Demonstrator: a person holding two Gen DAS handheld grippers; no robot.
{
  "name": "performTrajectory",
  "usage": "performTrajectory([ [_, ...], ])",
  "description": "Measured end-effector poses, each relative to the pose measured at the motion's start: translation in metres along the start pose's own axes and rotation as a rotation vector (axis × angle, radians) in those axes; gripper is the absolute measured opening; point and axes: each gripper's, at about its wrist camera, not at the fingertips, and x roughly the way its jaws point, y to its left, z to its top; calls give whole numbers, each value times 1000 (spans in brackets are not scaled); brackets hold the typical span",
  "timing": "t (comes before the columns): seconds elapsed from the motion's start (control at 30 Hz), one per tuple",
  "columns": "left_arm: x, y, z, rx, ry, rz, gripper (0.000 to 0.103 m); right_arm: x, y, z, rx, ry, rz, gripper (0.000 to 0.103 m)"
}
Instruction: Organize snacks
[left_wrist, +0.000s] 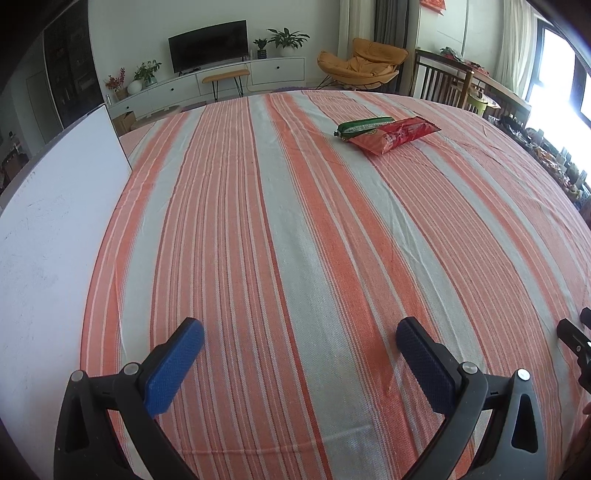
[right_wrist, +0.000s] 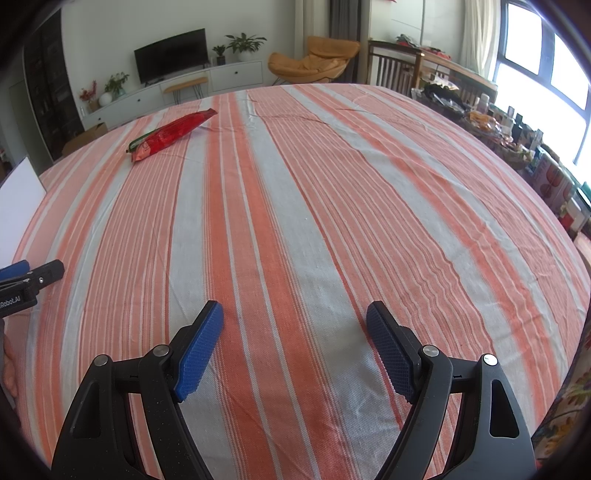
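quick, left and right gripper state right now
left gripper: open, holding nothing
right gripper: open, holding nothing

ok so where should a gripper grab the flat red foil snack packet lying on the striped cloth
Grip the flat red foil snack packet across its narrow width near the middle, coming down from above. It lies flat on the striped cloth, partly overlapping the green tube-shaped snack pack, so its free near long edge probably gives the pads room.

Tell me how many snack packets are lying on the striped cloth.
2. A red packet lies at the far side of the cloth, and a green packet lies against its far edge, touching it. I see no others, though something may hide behind these.
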Motion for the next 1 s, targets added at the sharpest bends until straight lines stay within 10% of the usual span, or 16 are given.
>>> performTrajectory([
  [0.23,0,0,1,-5,0,5,103,1,-3,10,6,85,16,87],
  [0.37,0,0,1,-8,0,6,103,-4,-11,48,198,-1,182,87],
  [0.53,0,0,1,-8,0,6,103,54,19,113,338,67,418,86],
  [0.83,0,0,2,-9,0,6,103,145,104,188,410,145,464,77],
  [0.87,0,0,2,-8,1,6,103,145,109,191,383,132,435,63],
  [0.9,0,0,2,-9,0,6,103,148,113,192,351,148,415,25],
  [1.0,0,0,2,-9,1,6,103,143,105,187,328,187,475,21],
])
